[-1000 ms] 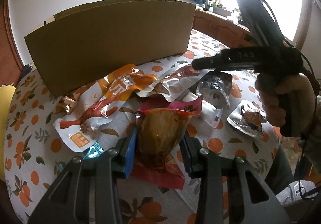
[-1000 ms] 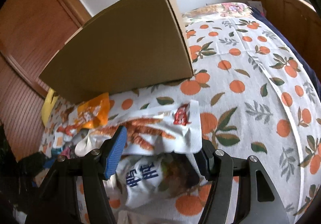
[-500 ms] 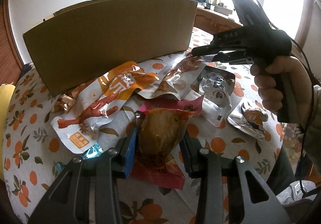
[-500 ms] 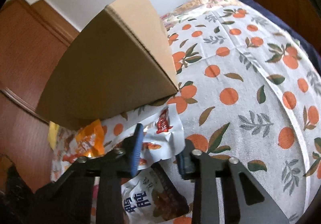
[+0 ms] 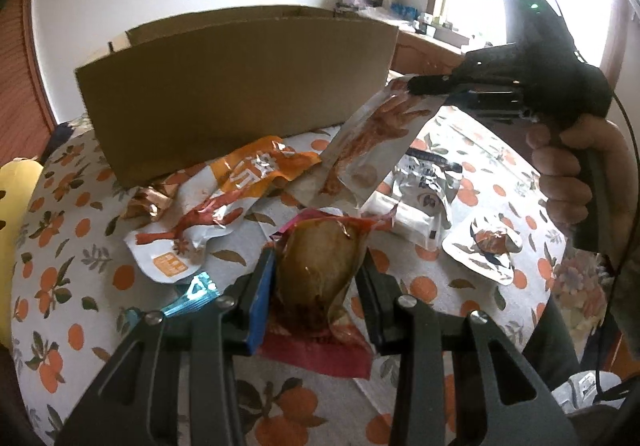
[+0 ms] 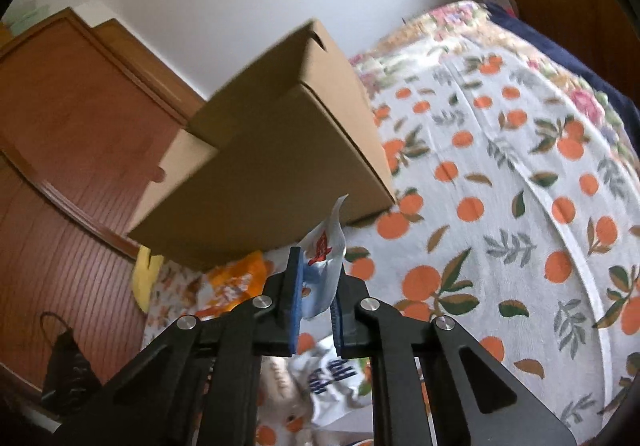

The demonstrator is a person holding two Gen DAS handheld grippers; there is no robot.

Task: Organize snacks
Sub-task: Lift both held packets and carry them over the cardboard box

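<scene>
My left gripper [image 5: 316, 286] is shut on a red-edged pouch with a brown snack [image 5: 320, 270], held just above the table. My right gripper [image 6: 316, 302], also in the left wrist view [image 5: 416, 84], is shut on the corner of a silver chicken-feet snack bag [image 5: 372, 142] and holds it lifted, hanging in front of the right end of the cardboard box [image 5: 236, 90]. In the right wrist view only the bag's white corner [image 6: 324, 250] shows between the pads, with the box [image 6: 280, 166] just beyond.
An orange-and-white snack bag [image 5: 224, 198], a silver-black bag [image 5: 424, 186], a small sealed pack [image 5: 486, 246] and a blue wrapper [image 5: 192, 294] lie on the orange-print tablecloth [image 6: 500, 206]. A wooden wardrobe [image 6: 60, 126] stands left of the box.
My right gripper closed on the chicken-feet bag and lifted it off the table toward the box's right end. My left gripper kept its hold on the pouch and rose slightly.
</scene>
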